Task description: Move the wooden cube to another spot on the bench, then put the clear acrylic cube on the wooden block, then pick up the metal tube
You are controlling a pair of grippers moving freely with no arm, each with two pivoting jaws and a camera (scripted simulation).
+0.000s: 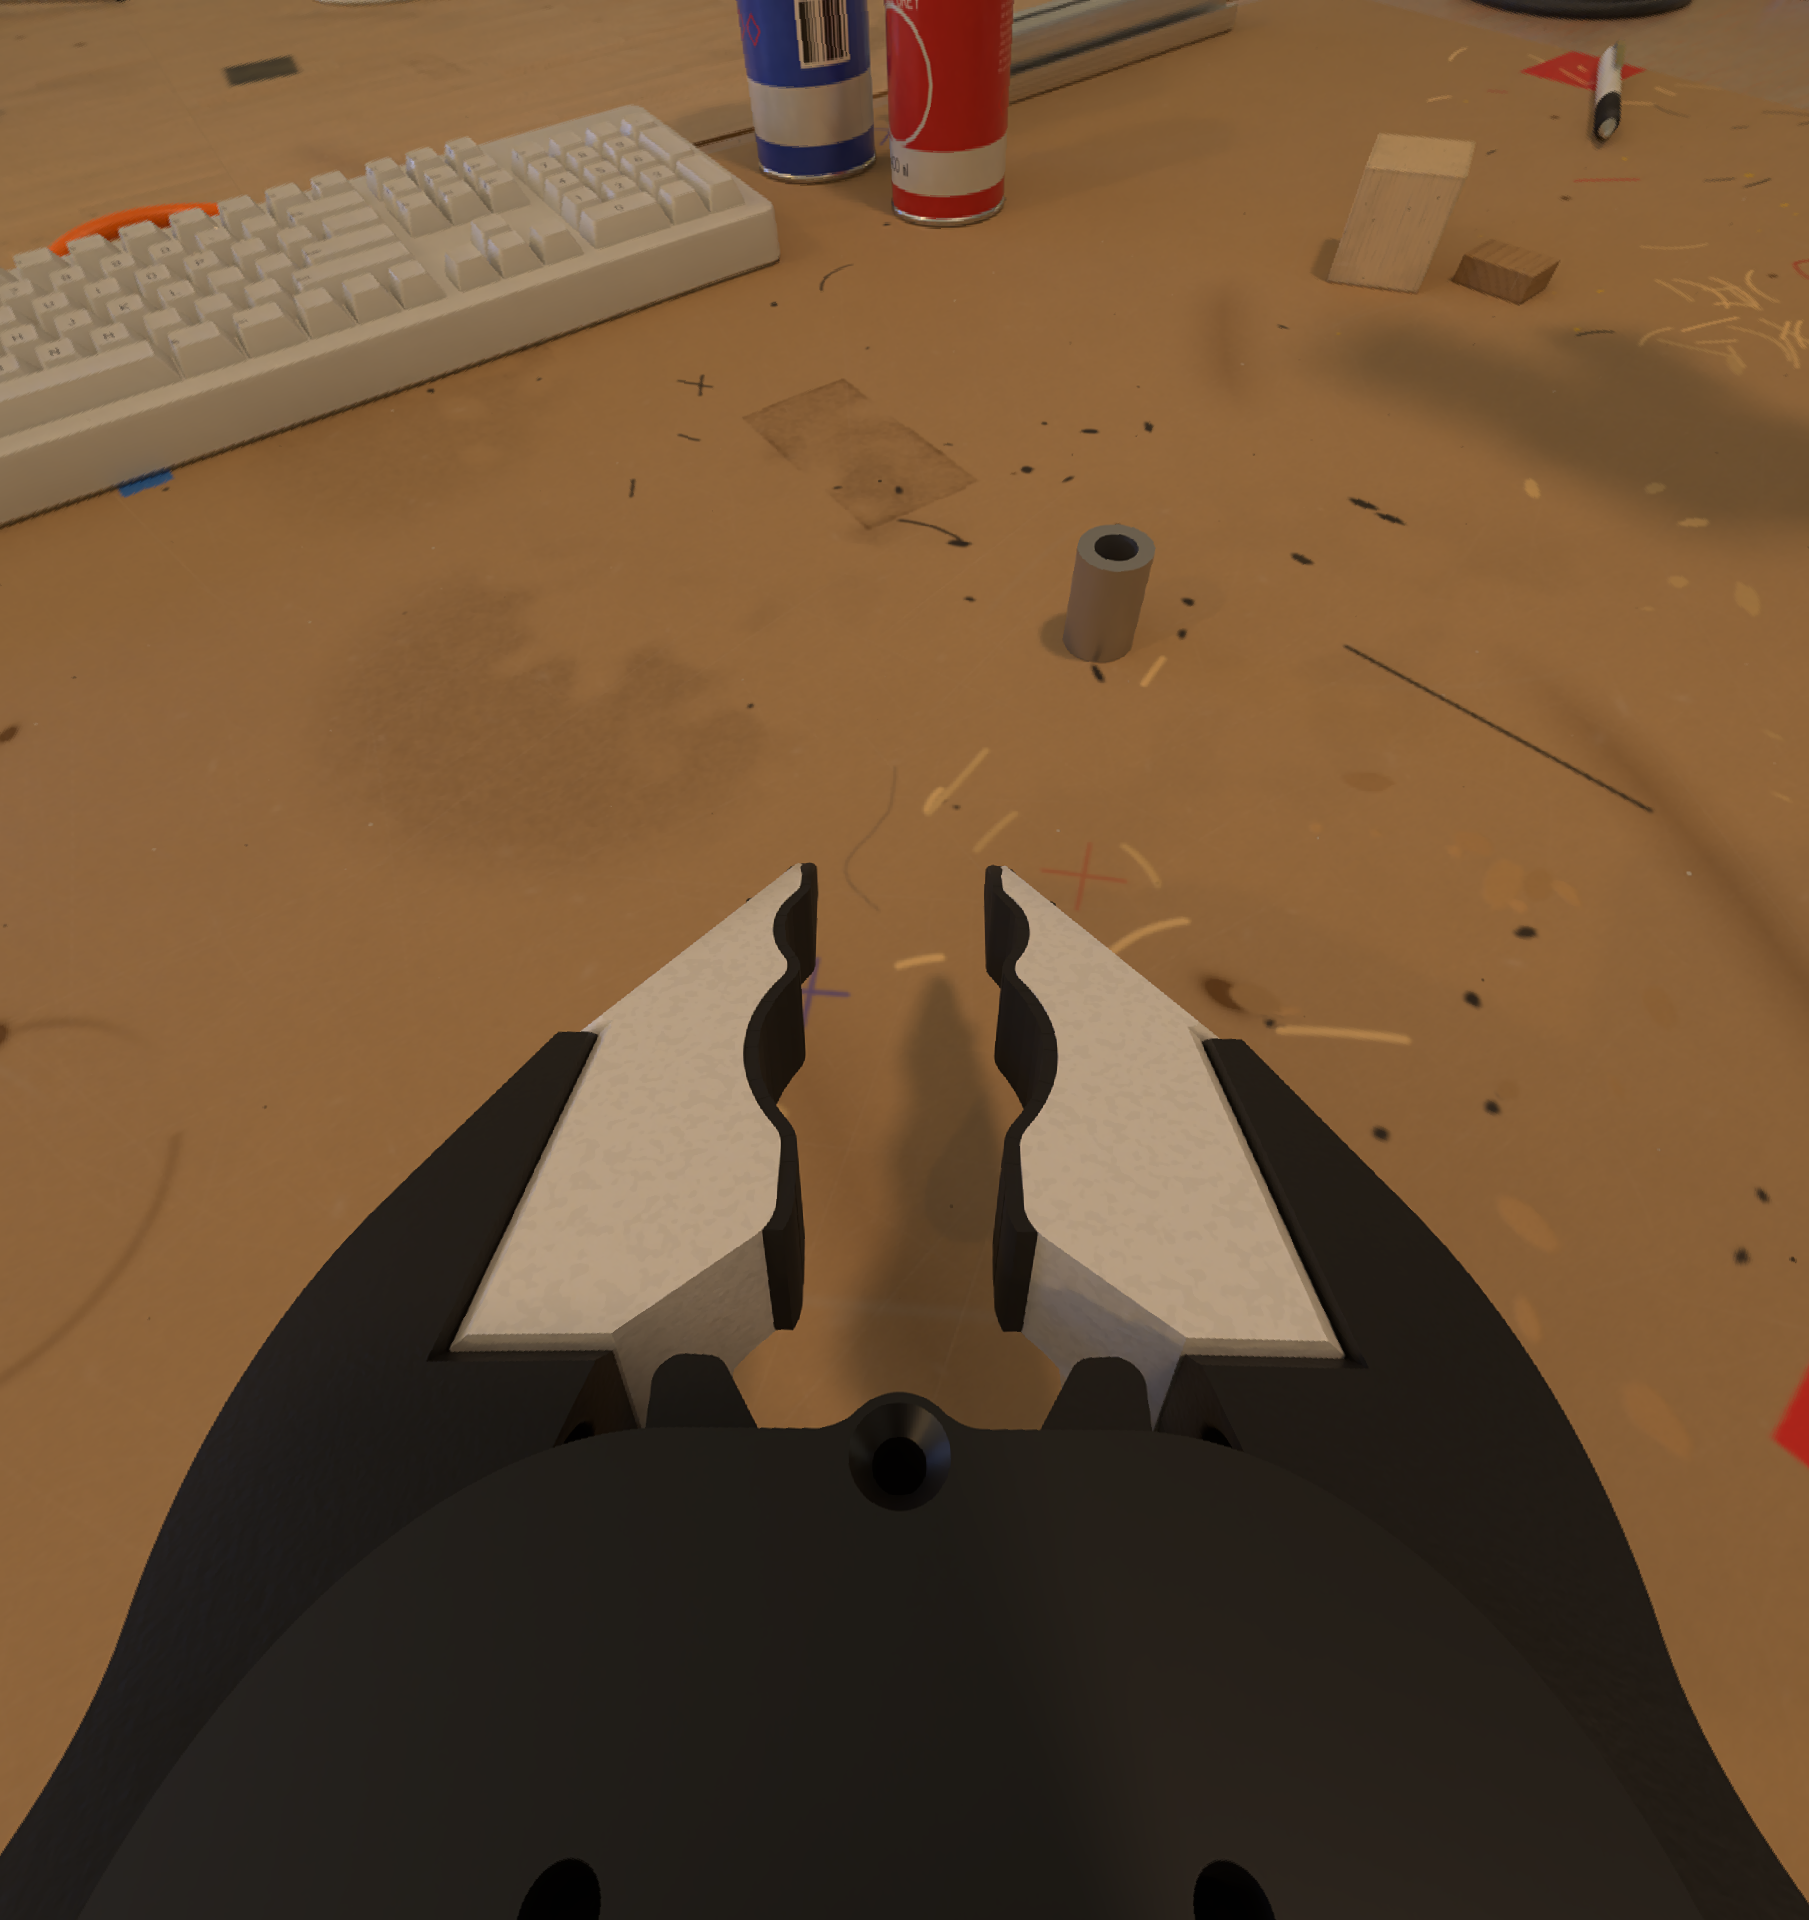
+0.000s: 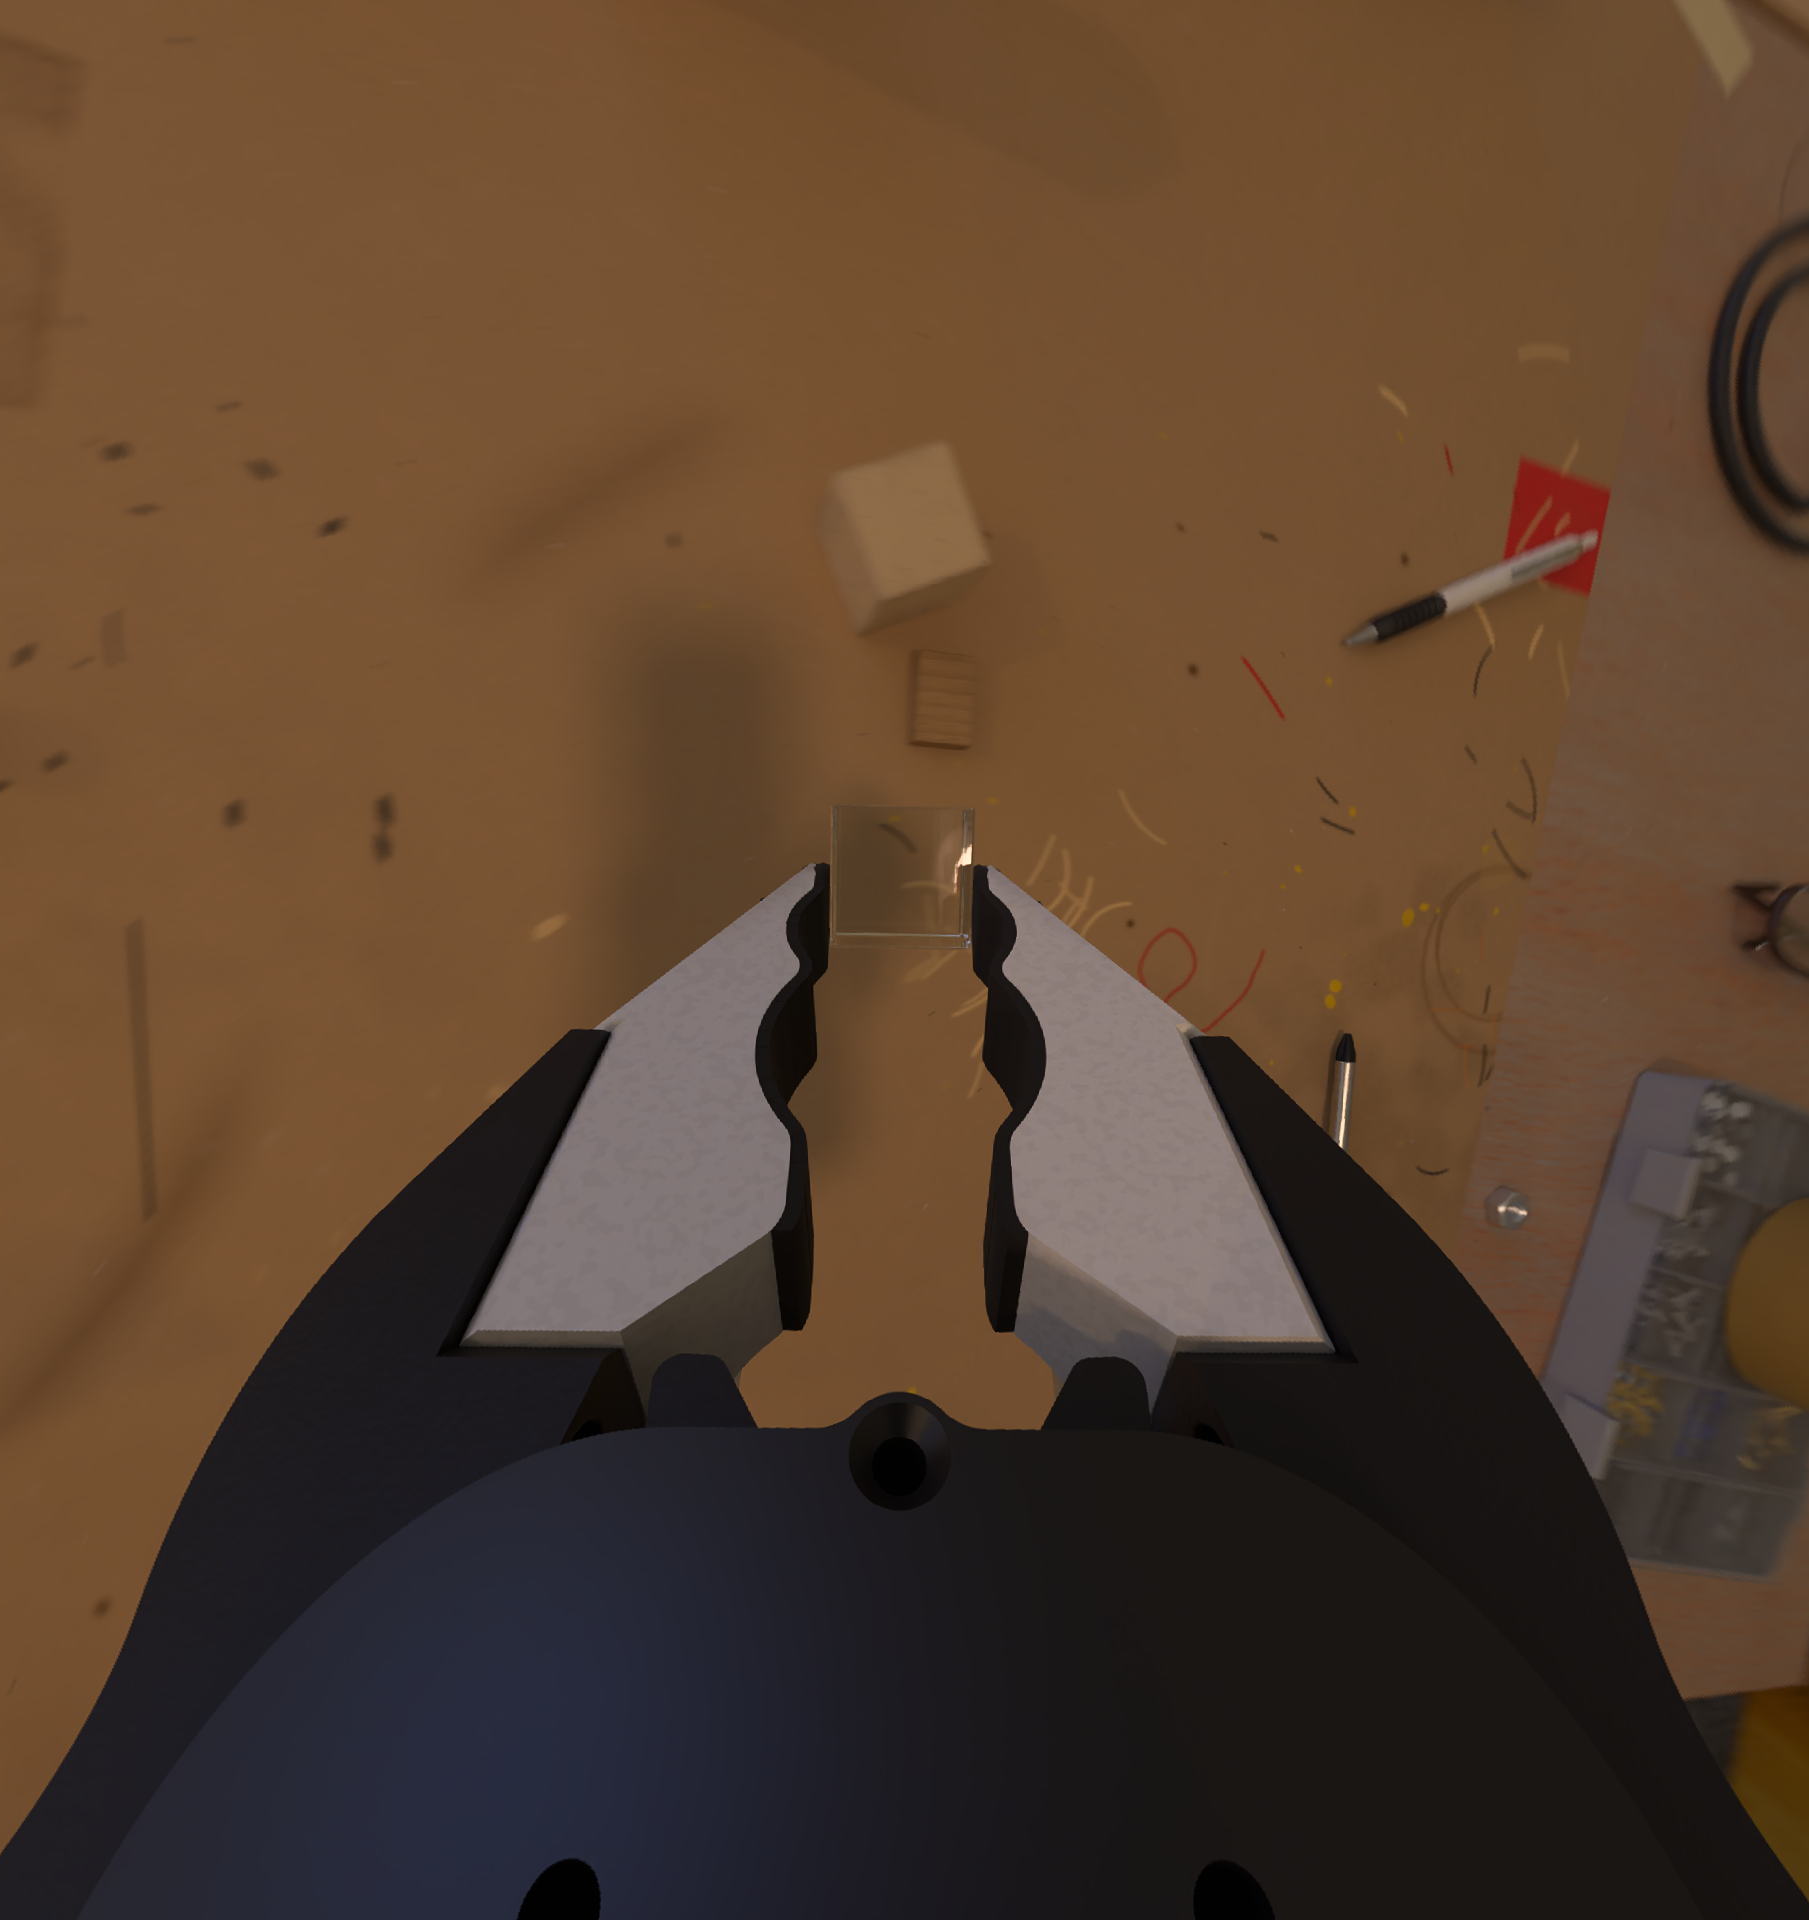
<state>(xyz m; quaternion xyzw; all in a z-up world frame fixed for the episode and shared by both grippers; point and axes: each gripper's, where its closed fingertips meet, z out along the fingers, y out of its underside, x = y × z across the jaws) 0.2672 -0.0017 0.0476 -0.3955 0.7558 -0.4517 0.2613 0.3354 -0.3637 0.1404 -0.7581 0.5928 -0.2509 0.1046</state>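
Acrylic cube sits pinched at the right gripper tips, so step two looks underway. Wooden block waits at 12 o'clock, wooden cube between; next it needs carrying over and lowering square. Left gripper hangs spread, empty, metal tube ahead at 1 o'clock. Parts organizer at 4 o'clock holds small hardware.

Bench (scuffed): keyboard, metal tube

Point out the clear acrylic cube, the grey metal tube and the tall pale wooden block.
Clear acrylic cube (image 2: 901, 878): right wrist view, middle of its top face.
Grey metal tube (image 1: 1106, 608): left wrist view, its upright side wall.
Tall pale wooden block (image 1: 1391, 223): left wrist view, its front face.
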